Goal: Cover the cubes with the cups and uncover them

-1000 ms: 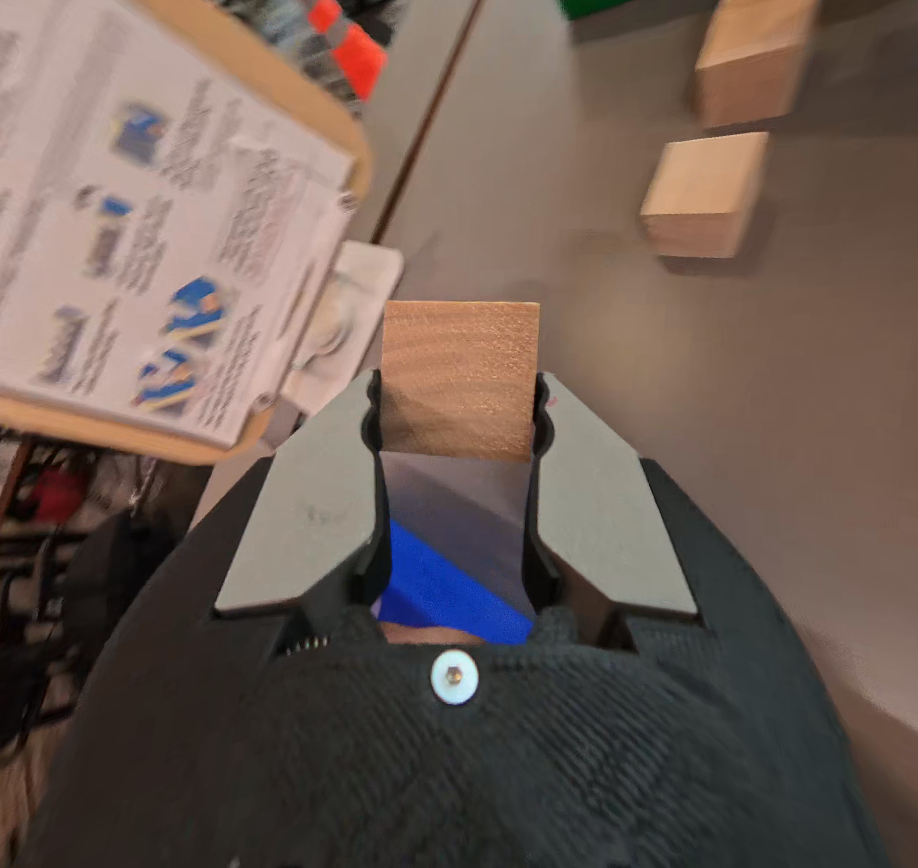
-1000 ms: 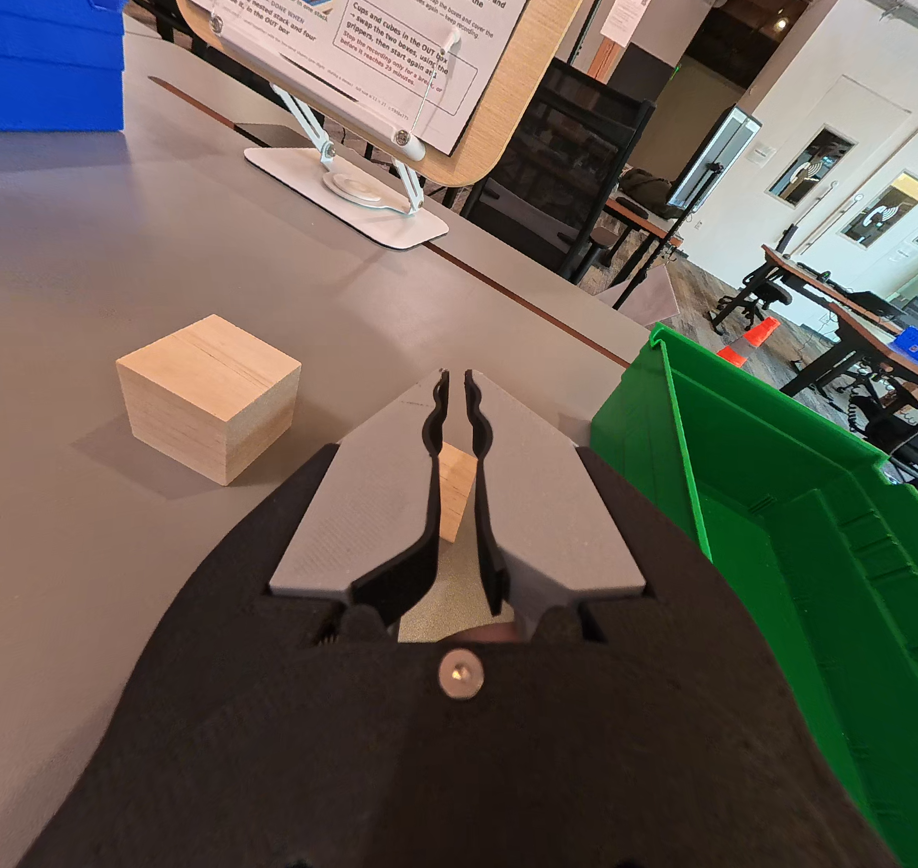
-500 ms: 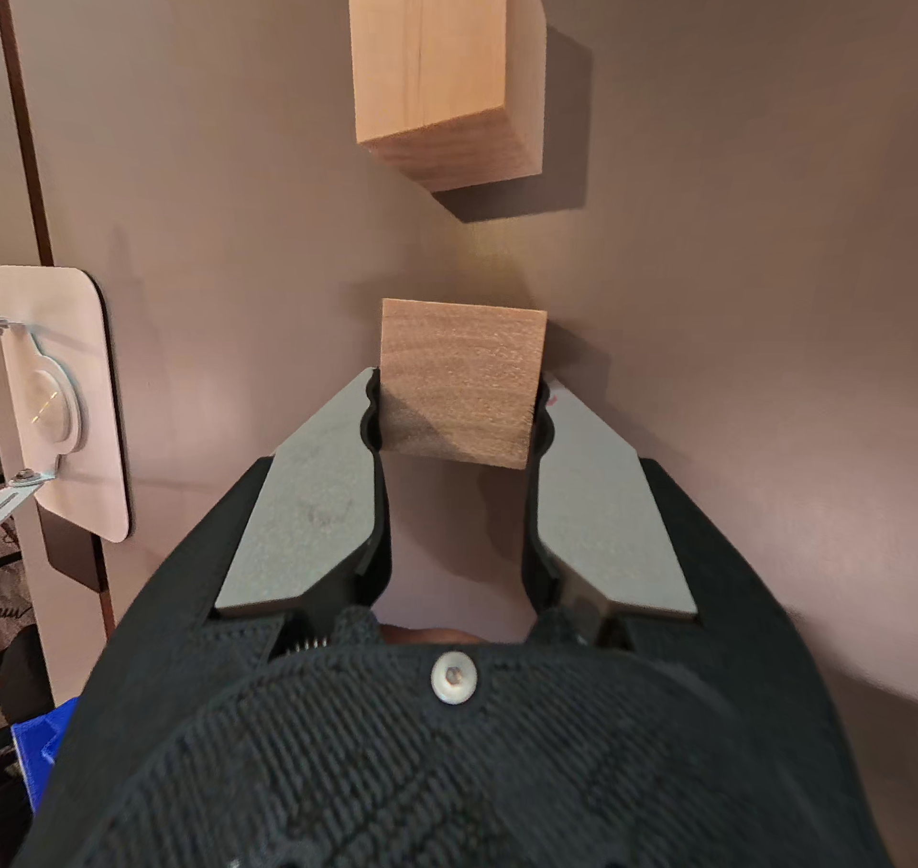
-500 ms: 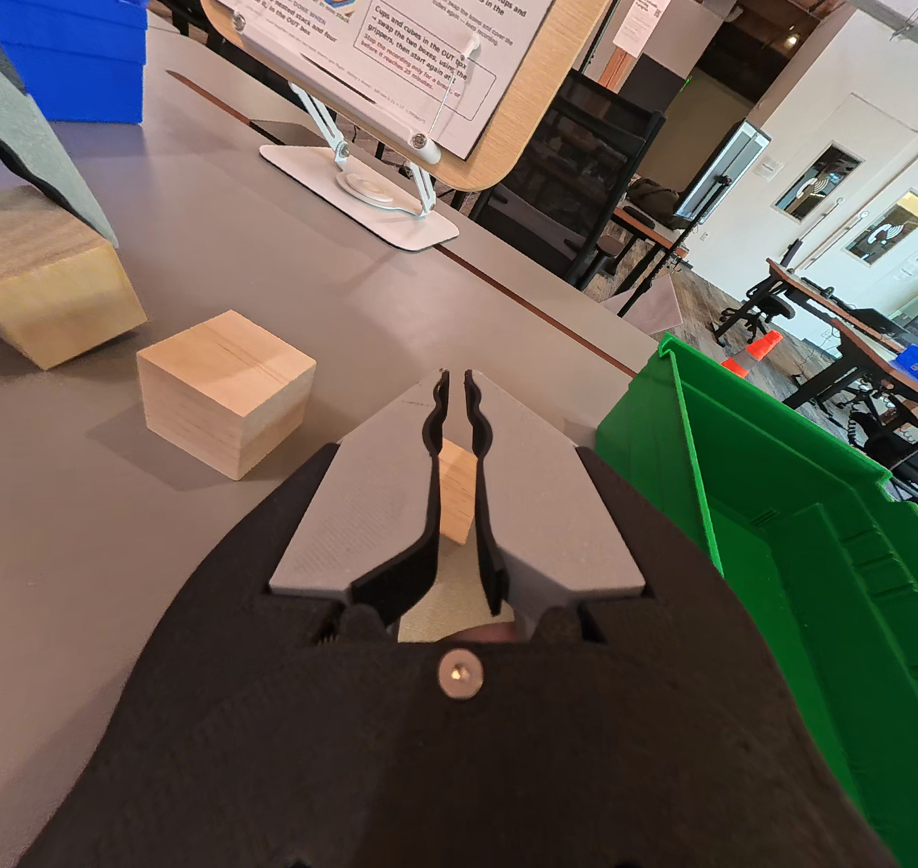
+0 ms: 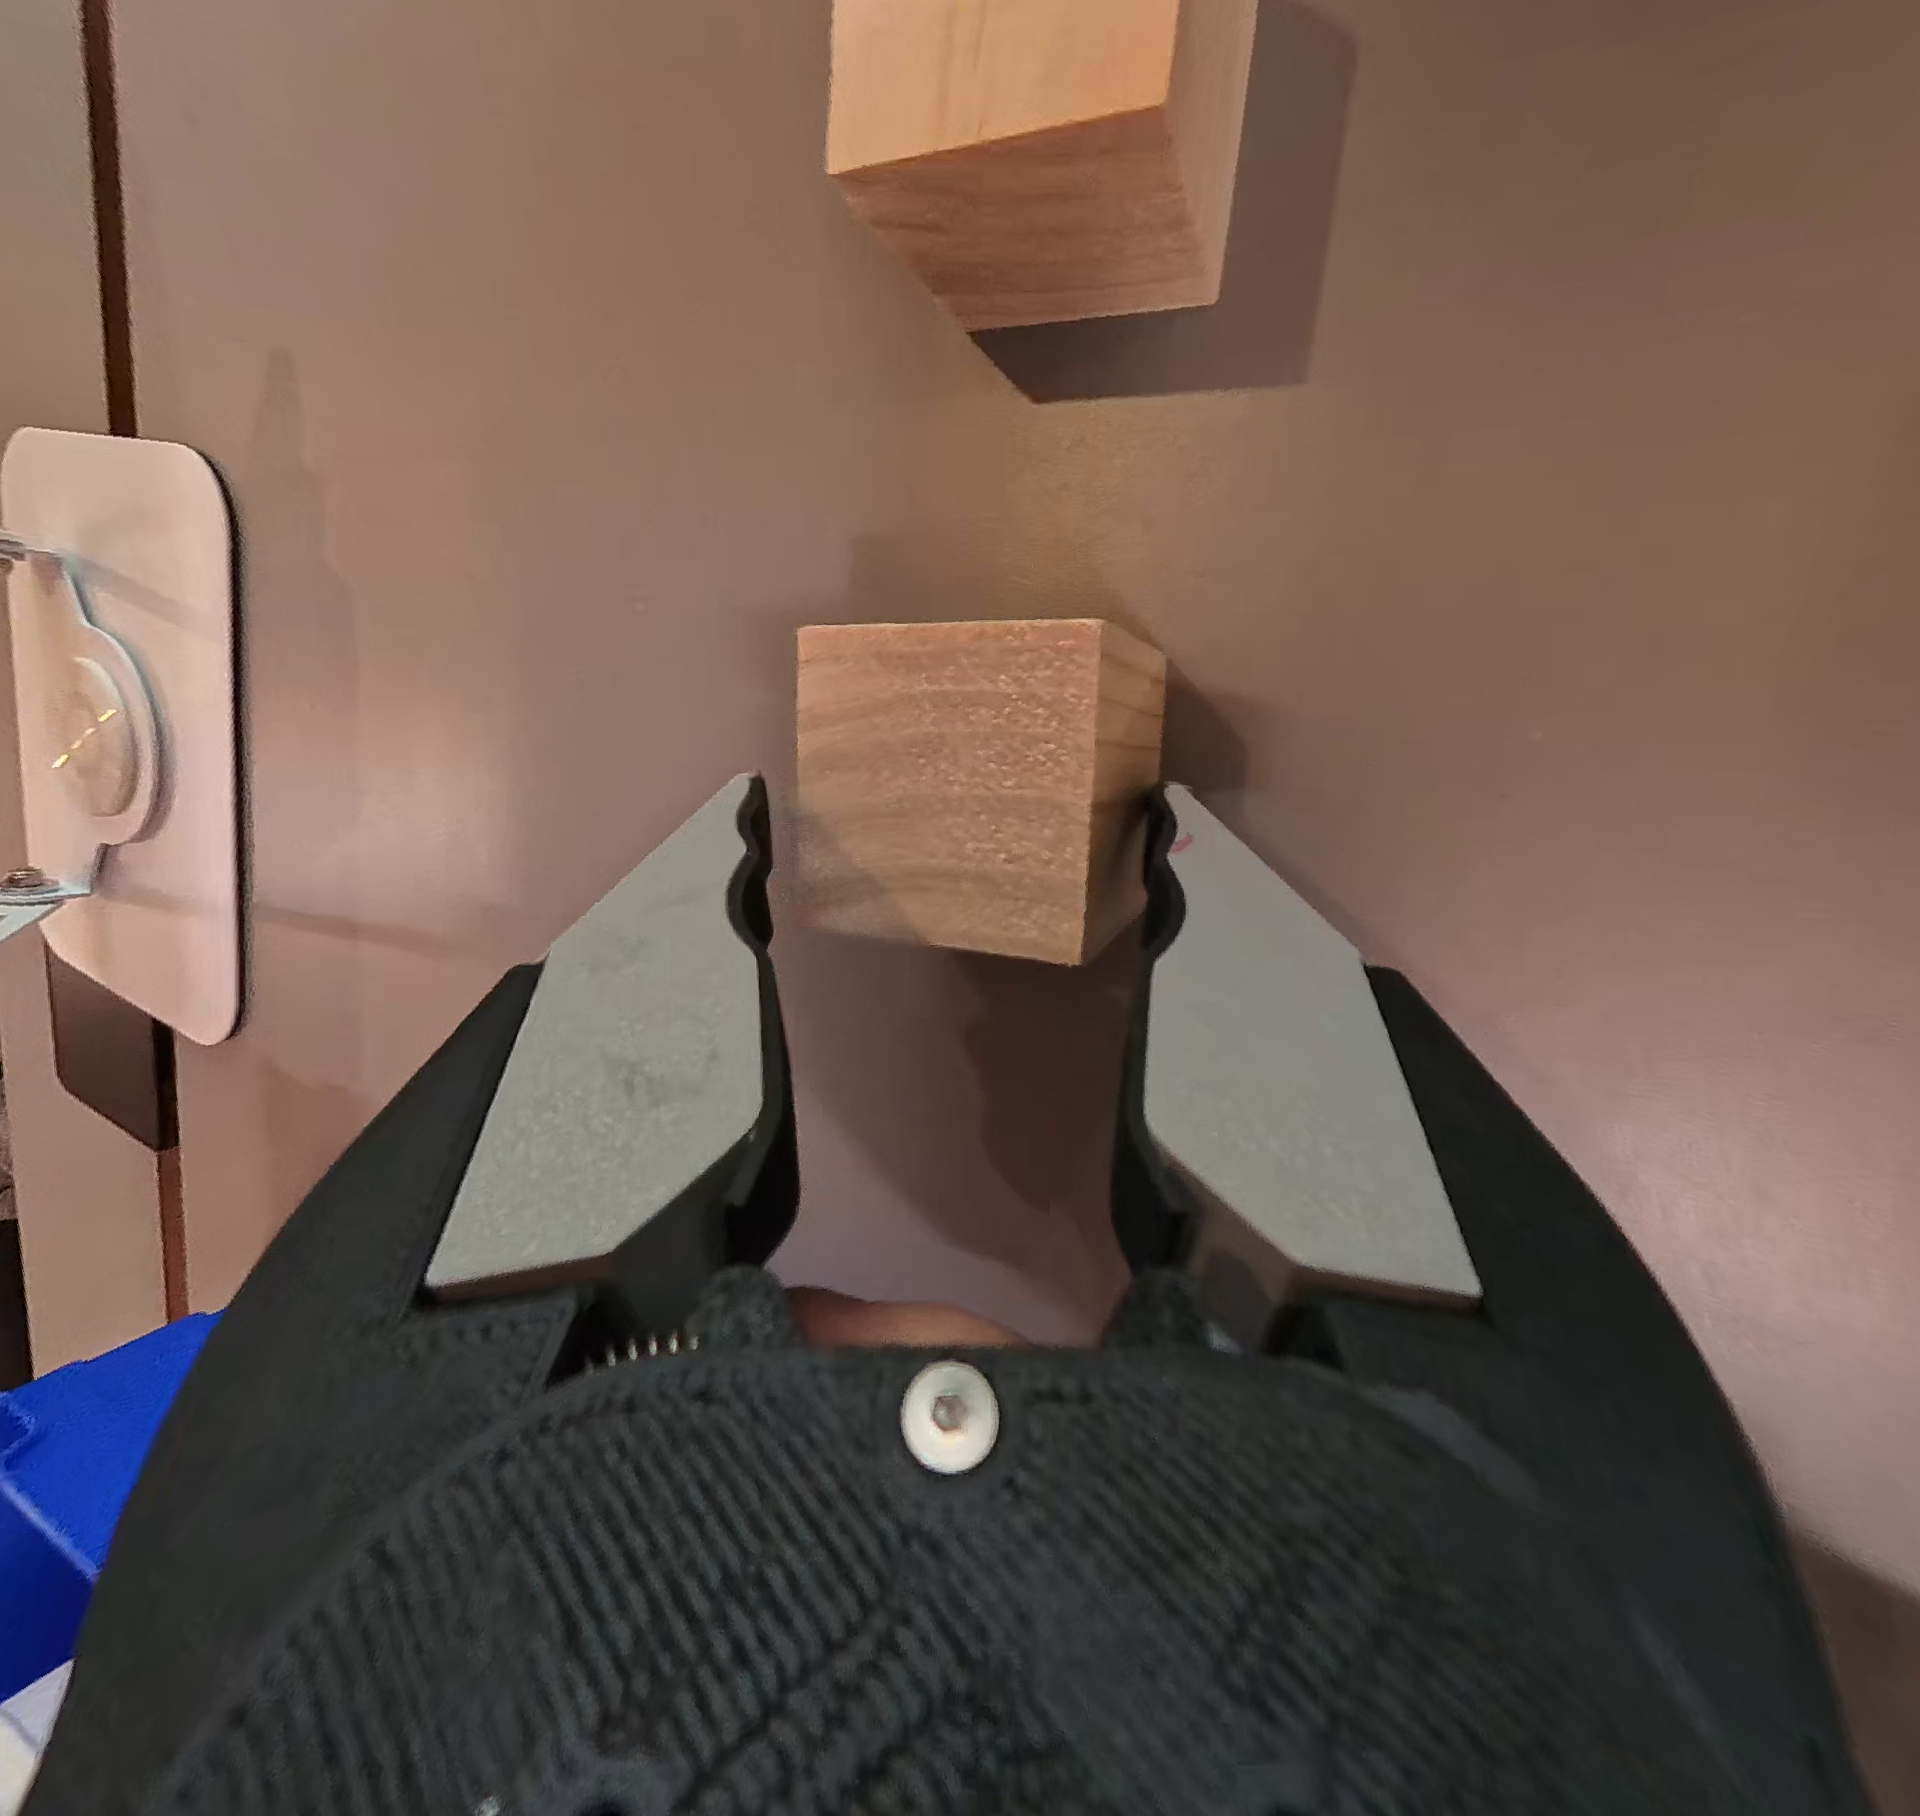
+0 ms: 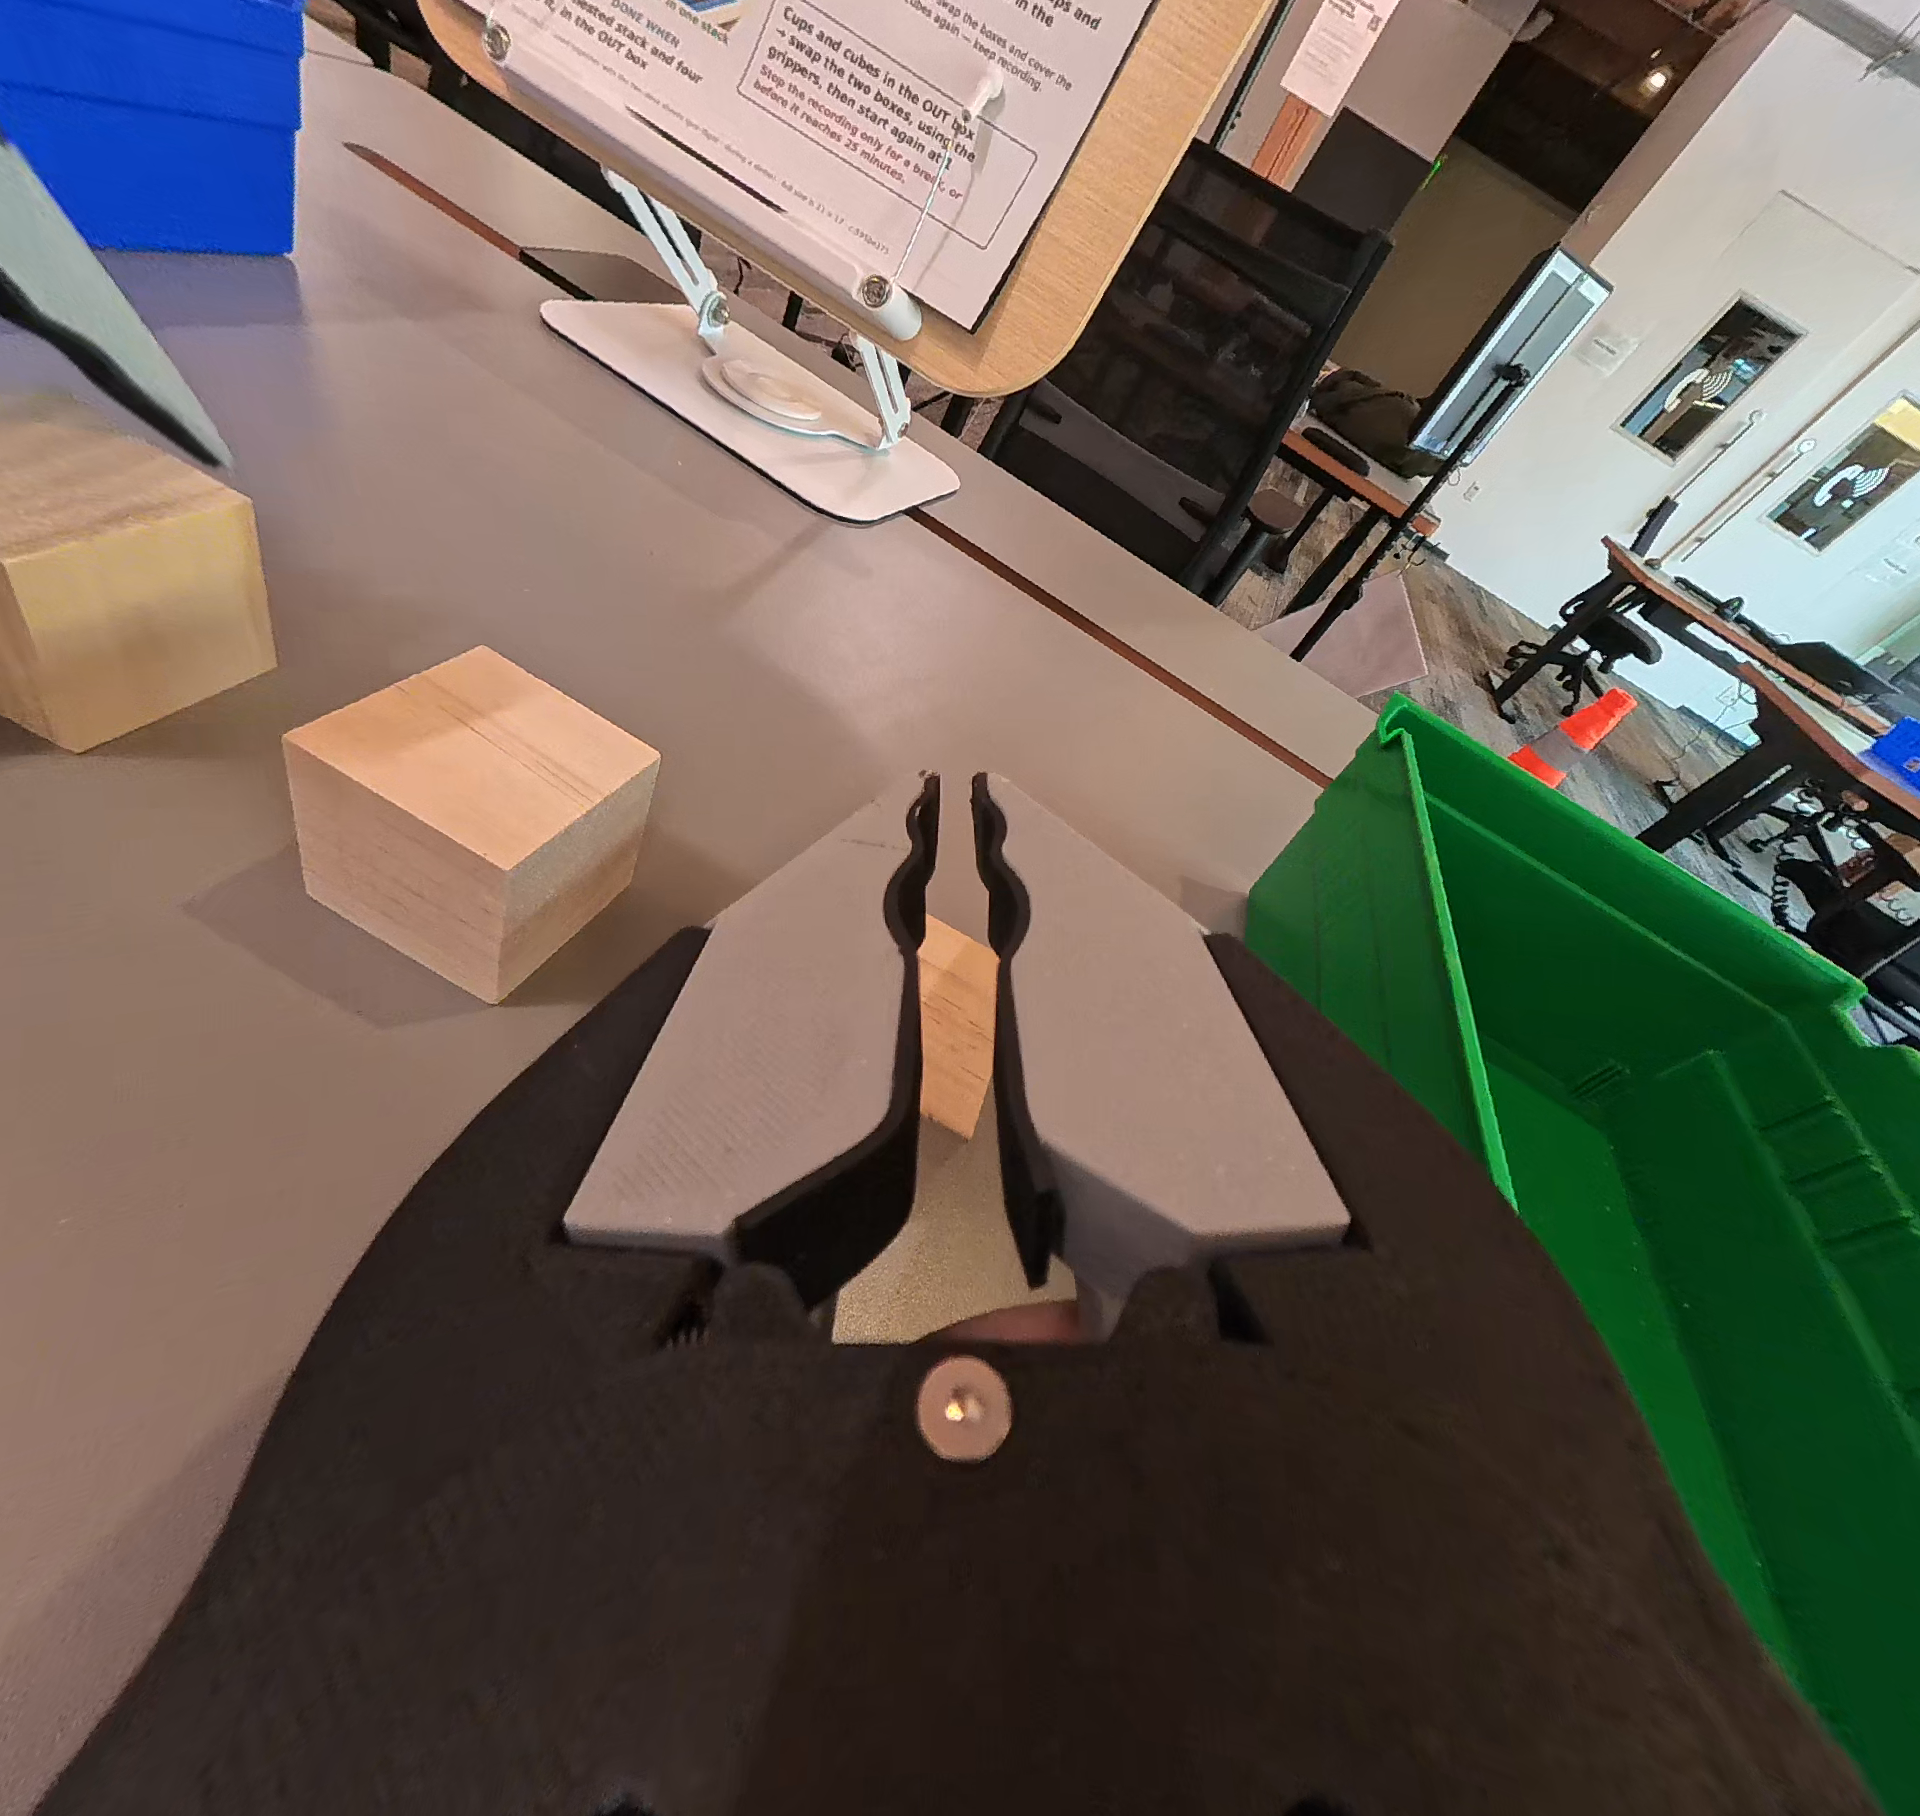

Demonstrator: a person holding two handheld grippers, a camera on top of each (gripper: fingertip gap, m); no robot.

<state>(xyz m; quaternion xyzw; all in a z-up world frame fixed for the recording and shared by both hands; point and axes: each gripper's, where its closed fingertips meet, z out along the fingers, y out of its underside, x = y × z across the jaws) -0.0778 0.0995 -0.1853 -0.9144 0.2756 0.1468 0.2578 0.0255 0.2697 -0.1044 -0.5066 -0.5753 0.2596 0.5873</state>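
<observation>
Black ribbed claw (image 5: pixel 956 831) body, grey wedge fingers (image 5: pixel 644 1060), silver hex screw (image 5: pixel 950 1417).

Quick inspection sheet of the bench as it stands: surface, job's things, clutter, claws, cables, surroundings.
Surface: grey table, brown seam across it.
Job's things: three wooden cubes: near cube, middle cube, third cube behind the right claw; no cups seen.
Clutter: instruction board on a white stand; blue bin; green bin.
Claws: left claw open around the near cube, gap at the left pad; right claw nearly shut, empty.
Cables: nothing seen.
Surroundings: office desks, chairs, orange cone.
</observation>
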